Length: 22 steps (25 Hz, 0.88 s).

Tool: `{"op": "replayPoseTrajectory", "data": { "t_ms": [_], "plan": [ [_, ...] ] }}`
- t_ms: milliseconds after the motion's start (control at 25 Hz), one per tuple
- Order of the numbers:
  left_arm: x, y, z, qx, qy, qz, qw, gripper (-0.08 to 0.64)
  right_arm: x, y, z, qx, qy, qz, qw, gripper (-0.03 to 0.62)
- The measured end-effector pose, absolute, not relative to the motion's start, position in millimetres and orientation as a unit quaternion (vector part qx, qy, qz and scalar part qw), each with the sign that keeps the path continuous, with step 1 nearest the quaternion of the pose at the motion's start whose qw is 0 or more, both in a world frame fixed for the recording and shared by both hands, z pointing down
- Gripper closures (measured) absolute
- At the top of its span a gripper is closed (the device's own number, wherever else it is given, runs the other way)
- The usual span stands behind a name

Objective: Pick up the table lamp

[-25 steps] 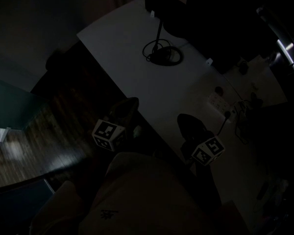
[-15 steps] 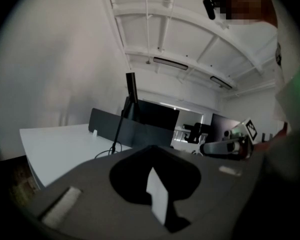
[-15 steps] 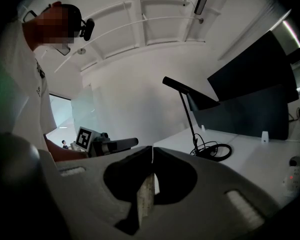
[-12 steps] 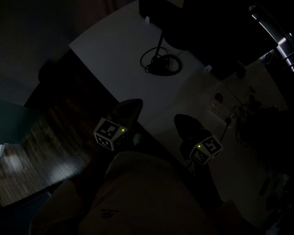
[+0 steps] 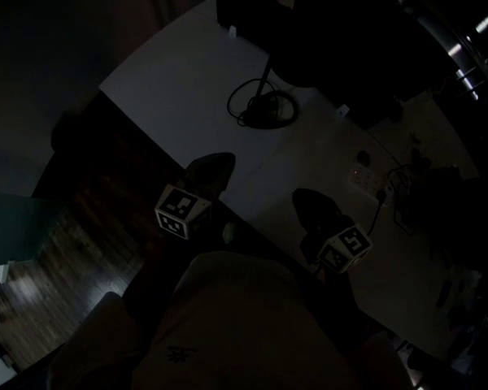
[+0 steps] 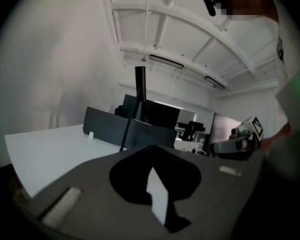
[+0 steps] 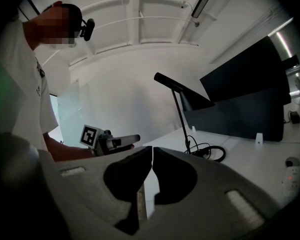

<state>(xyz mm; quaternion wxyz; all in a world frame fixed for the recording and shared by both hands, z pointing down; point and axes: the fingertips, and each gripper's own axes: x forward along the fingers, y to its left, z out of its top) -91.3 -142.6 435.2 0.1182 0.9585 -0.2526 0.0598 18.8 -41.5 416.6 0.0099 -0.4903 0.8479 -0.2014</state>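
Across the white table (image 5: 179, 80) in the head view, the table lamp (image 5: 268, 110) is standing upright toward the far side, with a coiled cable (image 5: 233, 104) ringing its round base. Both tools are hovering over the near edge and pointing toward it. The left gripper (image 5: 220, 161) is sitting below and left of the base. The right gripper (image 5: 302, 195) is sitting below and right of it and, by my reading, somewhat farther off. The left one is therefore looking like the nearer candidate, though both are well apart from the lamp.

Along the left gripper view, the jaws are pressing together at their tips and gripping nothing. The lamp's thin stem (image 6: 128, 131) is rising ahead, a little left of the jaw line and leaning slightly, in front of a dark divider panel (image 6: 105, 129).

Along the right gripper view, the jaws are likewise meeting and carrying nothing. The lamp is standing ahead and to the right, its stem running nearly vertical and its head (image 7: 185, 90) reaching out sideways. Since the axis to be grasped is running upright, the jaws will probably be needing to open and come at it side-on.
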Motion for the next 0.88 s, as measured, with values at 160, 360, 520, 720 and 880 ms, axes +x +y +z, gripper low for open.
{"op": "replayPoseTrajectory", "data": {
  "t_ms": [160, 360, 520, 720, 880],
  "plan": [
    [-93.3, -164.0, 438.1, 0.961, -0.243, 0.062, 0.115, 0.563, 11.2, -55.1, 415.7, -0.497, 0.844, -0.201, 0.012, 0.586],
    [-87.8, -176.3, 439.6, 0.963, -0.236, 0.067, 0.110, 0.561, 10.3, -59.5, 412.1, -0.501, 0.842, -0.199, 0.014, 0.586],
    [-82.4, -180.3, 444.9, 0.963, -0.233, 0.073, 0.113, 0.561, 18.3, -57.0, 414.5, -0.508, 0.836, -0.206, 0.018, 0.586],
    [-69.8, -181.4, 449.3, 0.961, -0.240, 0.078, 0.116, 0.561, 27.1, -51.3, 420.6, -0.501, 0.840, -0.207, 0.006, 0.584],
    [-56.3, -183.3, 443.9, 0.959, -0.247, 0.080, 0.112, 0.563, 34.1, -53.2, 420.9, -0.483, 0.851, -0.205, -0.002, 0.584]
  ]
}}
